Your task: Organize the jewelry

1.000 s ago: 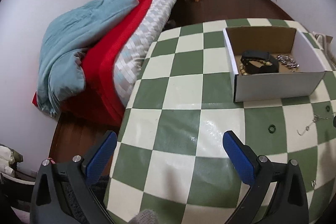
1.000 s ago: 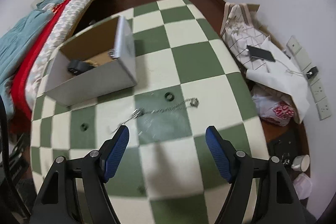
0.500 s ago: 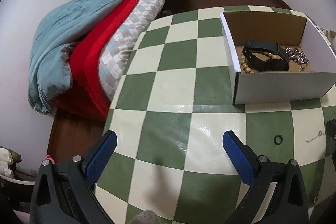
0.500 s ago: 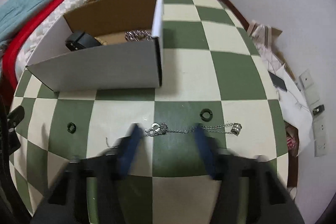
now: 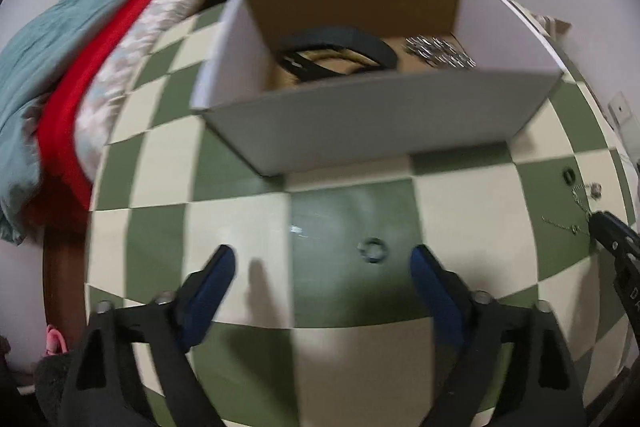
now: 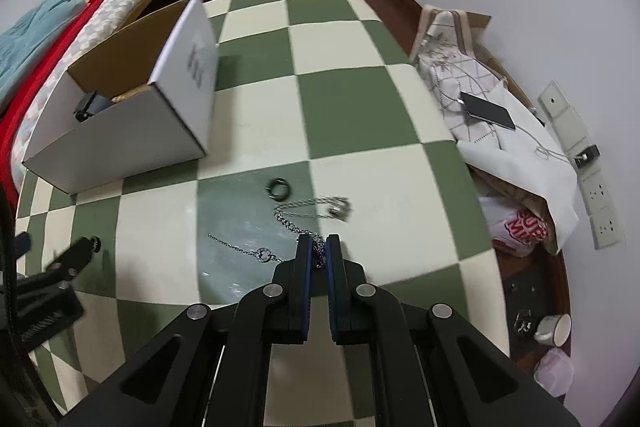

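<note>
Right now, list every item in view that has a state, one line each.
right gripper: fingers shut on the silver chain
silver chain: pinched at one bunched spot, the rest trailing on the checked table
left gripper: open, fingers just closing, either side of a small dark ring
small dark ring: flat on the table, untouched
cardboard box: open-topped, jewelry inside

On the green-and-cream checked table, the open white cardboard box sits far left; a small dark ring lies just behind the silver chain necklace, right of the box.
</note>
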